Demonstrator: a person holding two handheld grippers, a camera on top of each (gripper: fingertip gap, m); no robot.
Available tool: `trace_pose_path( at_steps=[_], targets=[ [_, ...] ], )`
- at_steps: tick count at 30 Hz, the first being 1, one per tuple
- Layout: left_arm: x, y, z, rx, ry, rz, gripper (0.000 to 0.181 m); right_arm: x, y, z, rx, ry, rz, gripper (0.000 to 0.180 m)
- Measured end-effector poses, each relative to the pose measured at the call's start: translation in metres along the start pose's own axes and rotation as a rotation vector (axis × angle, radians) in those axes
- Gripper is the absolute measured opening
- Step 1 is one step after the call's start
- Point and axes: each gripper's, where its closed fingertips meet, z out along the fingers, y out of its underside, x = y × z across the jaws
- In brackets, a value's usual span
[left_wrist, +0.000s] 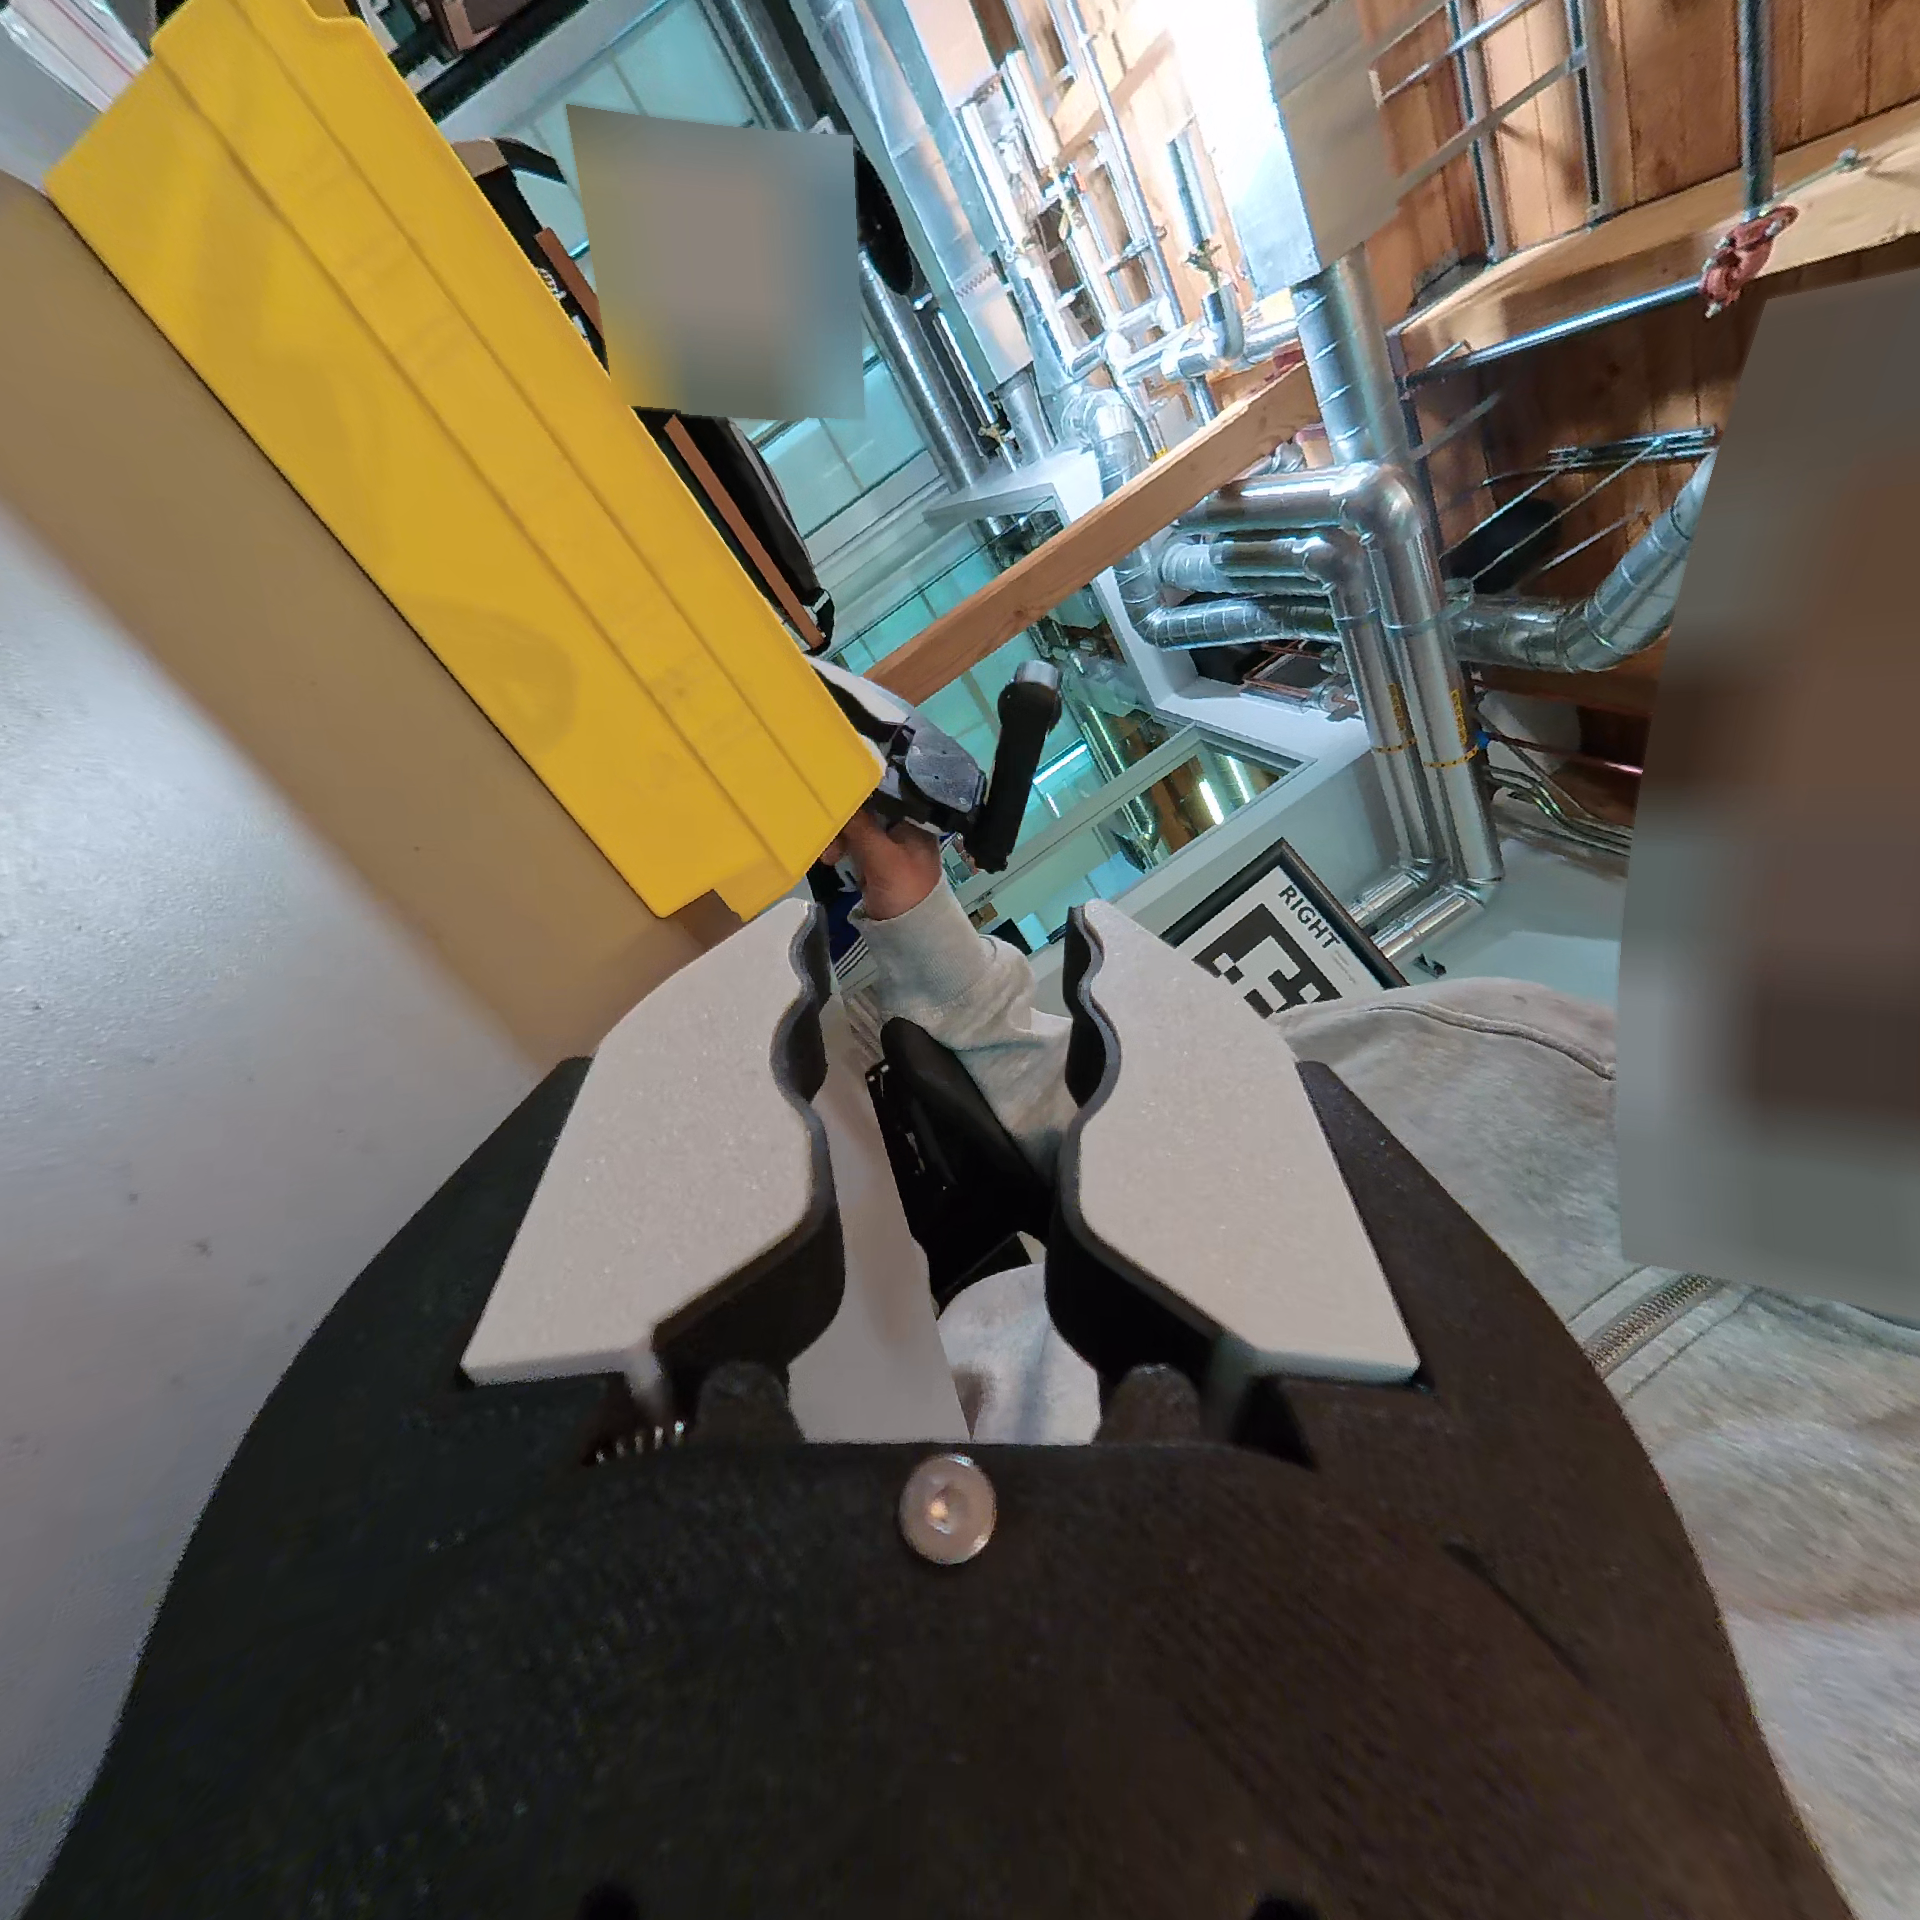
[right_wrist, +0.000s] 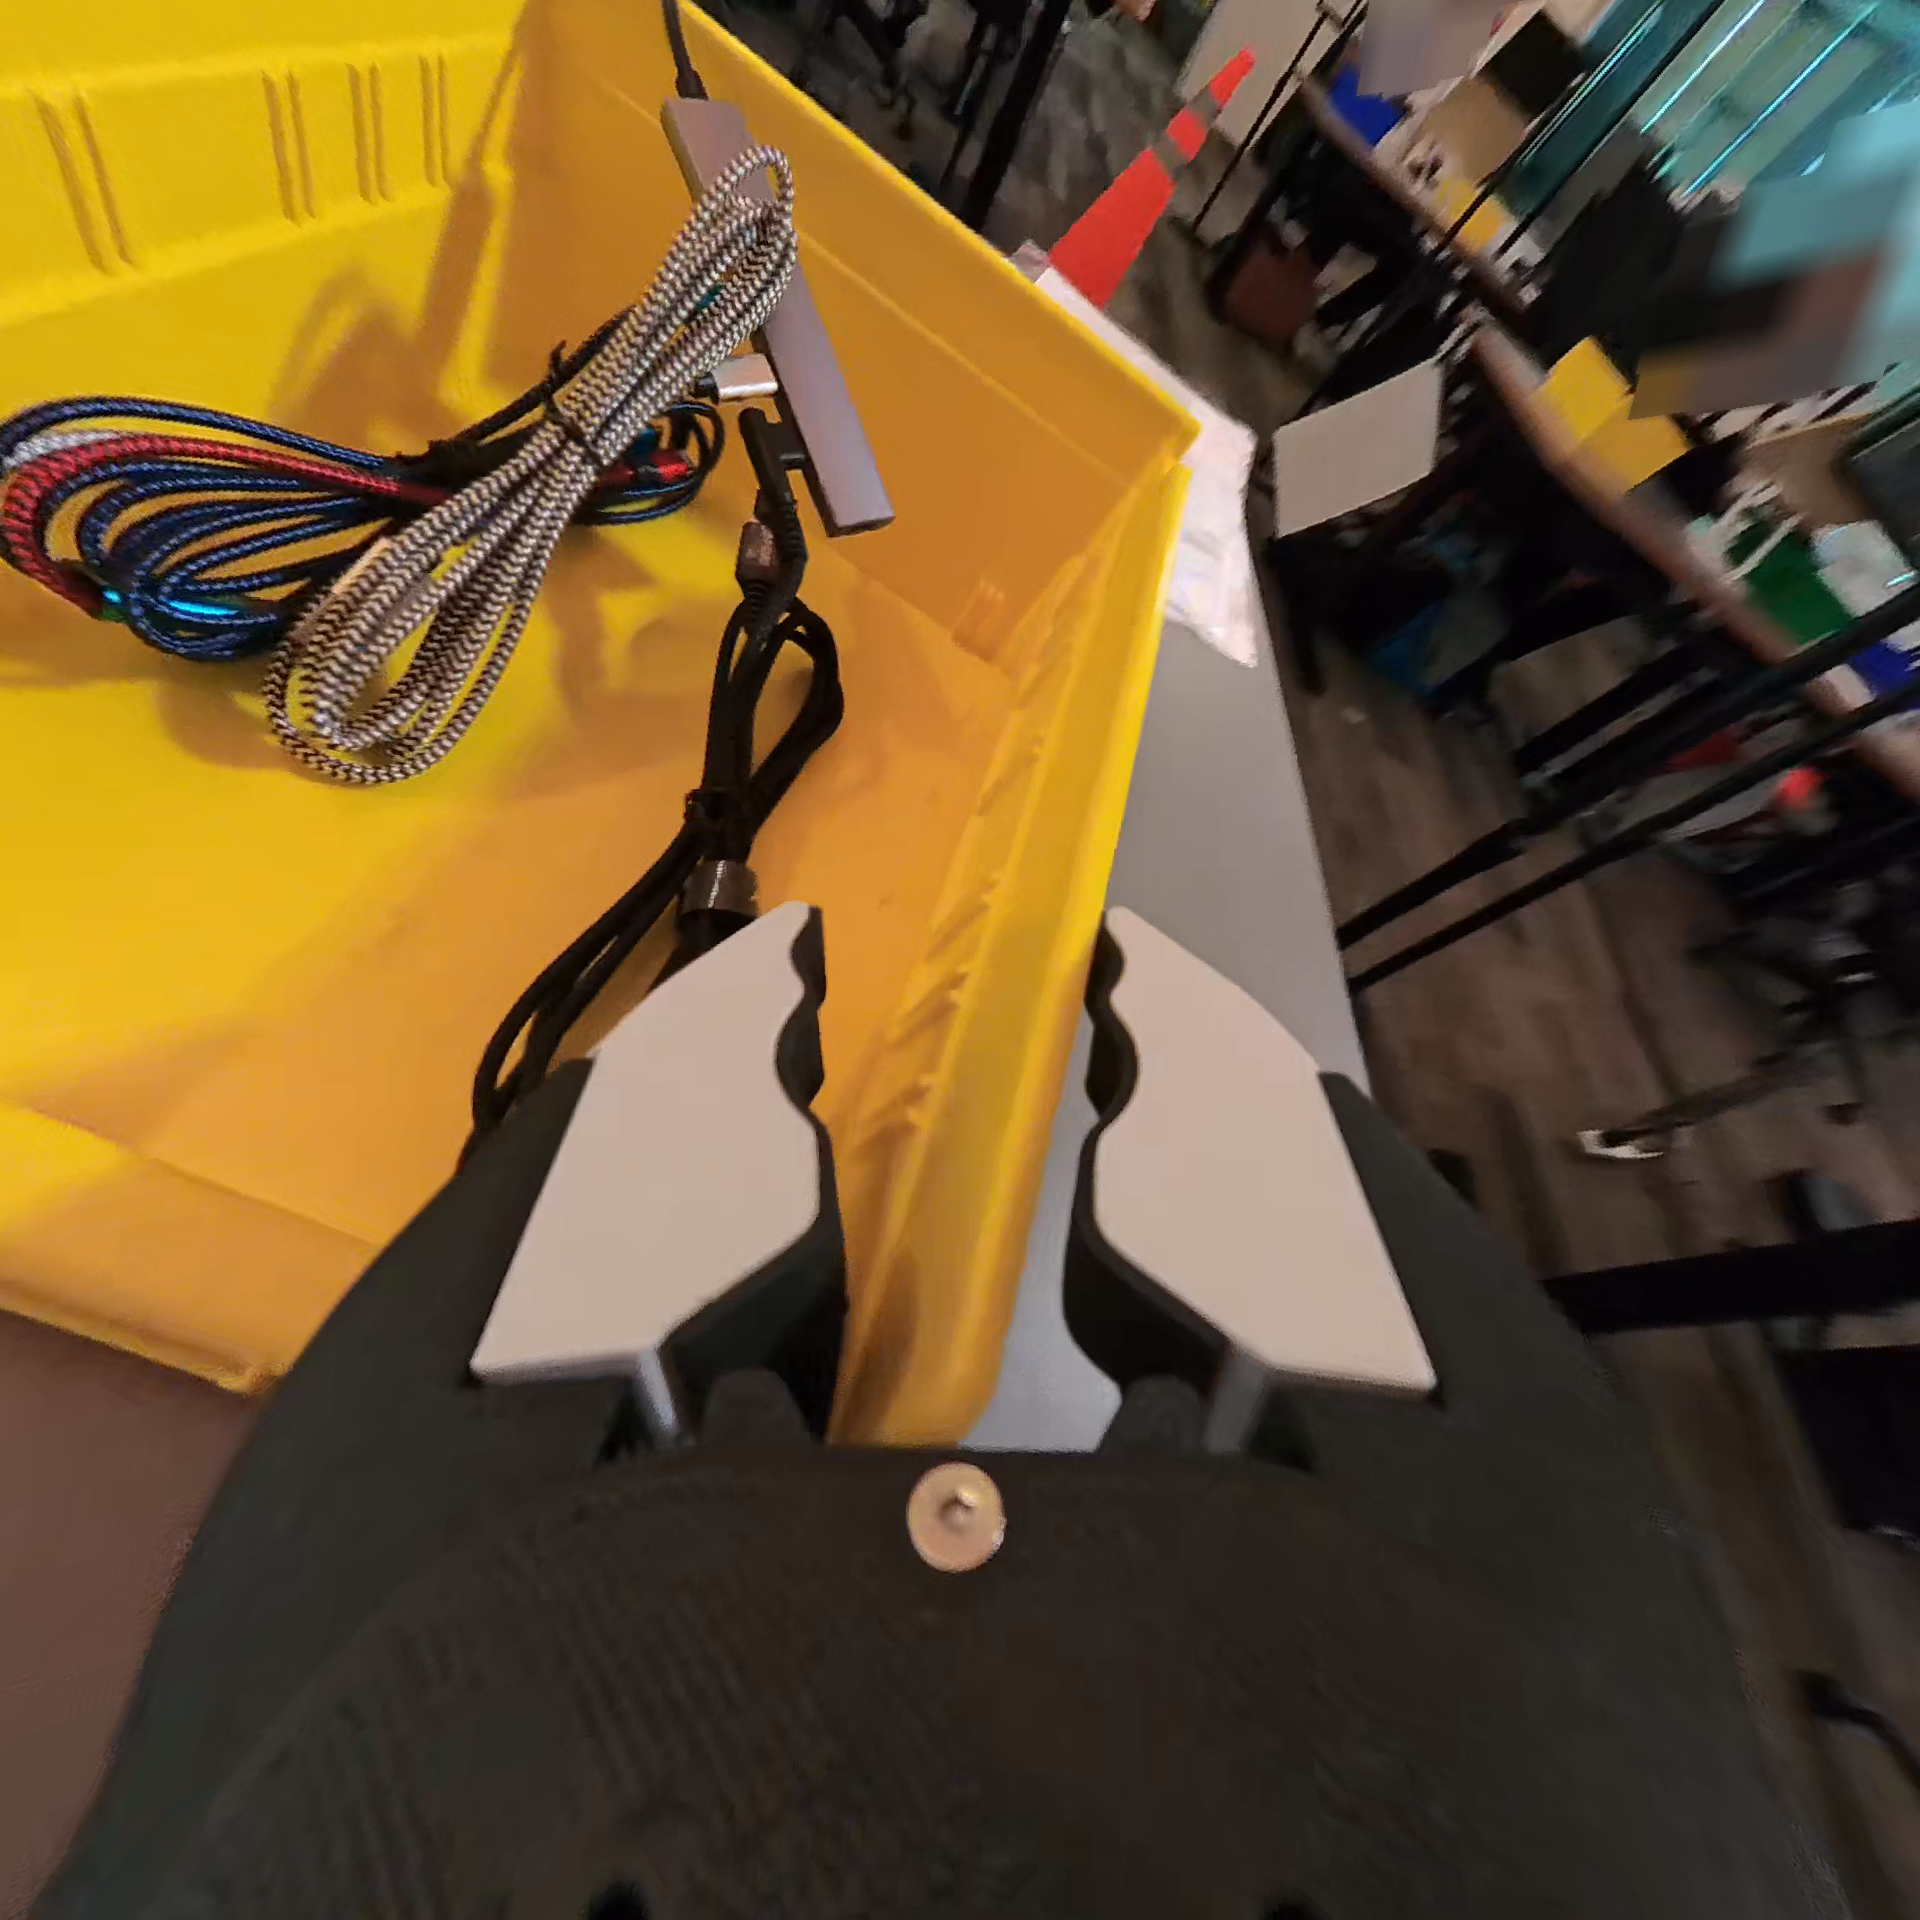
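Jaws of right gripper (right_wrist: 961, 925) straddle bin wall (right_wrist: 997, 831)

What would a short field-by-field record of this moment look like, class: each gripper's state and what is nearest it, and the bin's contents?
left gripper: jaws open, empty, beside the outer wall of the yellow bin
right gripper: jaws open, straddling the bin's side wall, holding nothing
bin contents: black-and-white braided cable, blue-and-red braided cable, black cable, grey adapter bar
surface: grey tabletop
background: orange cone
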Motion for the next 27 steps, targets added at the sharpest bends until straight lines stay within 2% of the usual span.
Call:
trace_pose_path(
  at_steps=[4,7,11,14,17,21,25,27],
  targets=[
    [-0.001,0.001,0.000,-0.006,-0.009,0.011,0.044,0.003,-0.001,-0.001,-0.011,0.048,-0.048,0.061],
    [-0.001,0.003,0.002,-0.022,-0.024,0.028,0.044,0.009,0.012,0.004,-0.072,0.070,0.015,0.082],
    [-0.004,0.008,0.004,-0.051,-0.063,0.063,0.044,0.010,0.021,0.008,-0.116,0.059,0.110,0.082],
    [-0.007,0.010,0.006,-0.063,-0.109,0.107,0.042,0.005,0.025,0.009,-0.137,0.013,0.186,0.065],
    [-0.008,0.013,0.007,-0.075,-0.158,0.150,0.042,-0.010,0.021,0.008,-0.101,-0.133,0.287,0.027],
    [-0.017,0.010,0.002,-0.080,-0.330,0.215,0.048,-0.013,0.019,0.008,-0.084,-0.161,0.283,0.017],
    [0.006,-0.010,-0.005,-0.043,-0.463,0.404,0.079,-0.014,0.019,0.007,-0.082,-0.163,0.293,0.016],
    [0.018,-0.021,-0.019,-0.027,-0.607,0.543,0.099,-0.014,0.019,0.006,-0.081,-0.165,0.292,0.016]
  ],
)
